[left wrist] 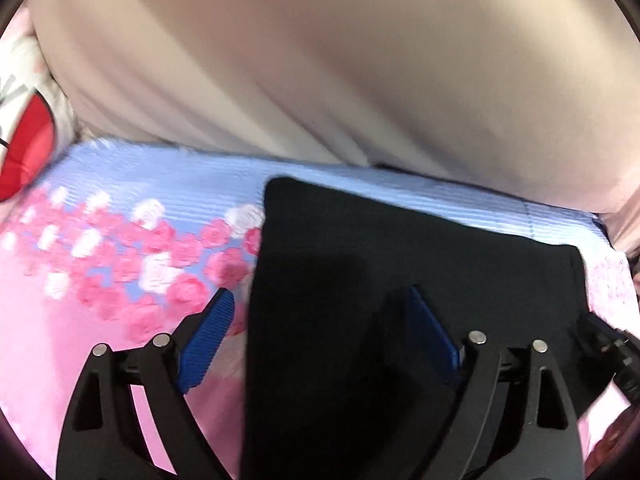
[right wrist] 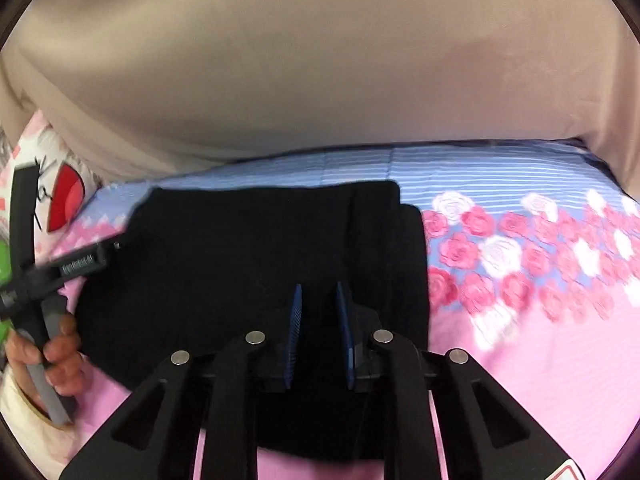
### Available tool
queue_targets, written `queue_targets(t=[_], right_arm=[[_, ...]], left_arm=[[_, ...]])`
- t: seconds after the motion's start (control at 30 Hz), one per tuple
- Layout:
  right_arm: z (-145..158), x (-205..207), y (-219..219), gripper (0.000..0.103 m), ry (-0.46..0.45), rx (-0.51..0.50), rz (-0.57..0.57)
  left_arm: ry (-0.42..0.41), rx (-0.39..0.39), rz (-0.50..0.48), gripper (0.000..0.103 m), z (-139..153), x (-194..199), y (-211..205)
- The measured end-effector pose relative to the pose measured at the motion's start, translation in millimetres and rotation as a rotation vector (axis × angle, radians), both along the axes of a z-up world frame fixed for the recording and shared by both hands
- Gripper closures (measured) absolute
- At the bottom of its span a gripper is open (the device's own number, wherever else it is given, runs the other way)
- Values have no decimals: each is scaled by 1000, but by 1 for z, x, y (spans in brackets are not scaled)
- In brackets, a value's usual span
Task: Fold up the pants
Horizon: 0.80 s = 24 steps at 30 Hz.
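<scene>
black folded fabric pants [right wrist: 256, 264] lie flat on the pink rose-print bedsheet [right wrist: 540, 340]. left gripper [left wrist: 320, 312] jaws wide, straddling the pants edge. right gripper [right wrist: 318, 312] jaws narrow over the hem, probably pinching for the next fold.

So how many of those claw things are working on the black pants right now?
2. The left claw straddles the edge of the black pants, wide open. The right claw sits over the pants' near edge, fingers narrowly apart.

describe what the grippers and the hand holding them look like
Both the left gripper and right gripper have black linkage arms with round silver pins and ribbed blue finger pads. The right wrist view shows the left hand, bare, with a cream sleeve, and small white lettering on the black tool.
</scene>
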State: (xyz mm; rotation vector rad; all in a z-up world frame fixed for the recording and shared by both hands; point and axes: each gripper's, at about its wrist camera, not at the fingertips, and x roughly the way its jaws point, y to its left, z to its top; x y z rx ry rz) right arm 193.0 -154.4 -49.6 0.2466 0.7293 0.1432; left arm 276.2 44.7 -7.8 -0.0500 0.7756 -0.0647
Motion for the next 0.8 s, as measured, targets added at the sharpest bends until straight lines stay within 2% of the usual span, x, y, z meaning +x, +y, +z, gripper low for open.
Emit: queue_targets(t=[0.07, 0.1, 0.2, 0.23, 0.3, 0.33, 0.4, 0.5, 0.67, 0.8], right_arm=[[15, -25, -1, 84, -59, 30, 12], [15, -35, 0, 83, -61, -4, -11], [-20, -33, -1, 83, 37, -59, -40], [-25, -36, -4, 83, 10, -67, -50], [-18, -48, -7, 81, 23, -99, -72], [-9, -56, -7, 79, 19, -77, -80], [9, -79, -6, 79, -34, -5, -69], [18, -113, 0, 77, -97, -34, -109], [6, -167, -6, 61, -133, -48, -202], [-13, -200, -9, 61, -138, -78, -270]], left_arm=[[-48, 50, -1, 17, 18, -28, 1], [-65, 72, -2, 16, 22, -40, 1], [-58, 97, -13, 15, 24, -68, -3], [-44, 101, -9, 15, 21, -76, -4], [-55, 146, 4, 15, 22, -90, -8], [-69, 186, 12, 15, 23, -99, -11], [-87, 214, 13, 15, 26, -112, -11], [-98, 196, -8, 15, 33, -134, -11], [-106, 192, -13, 15, 29, -171, -12], [-118, 186, -18, 11, 15, -195, -13]])
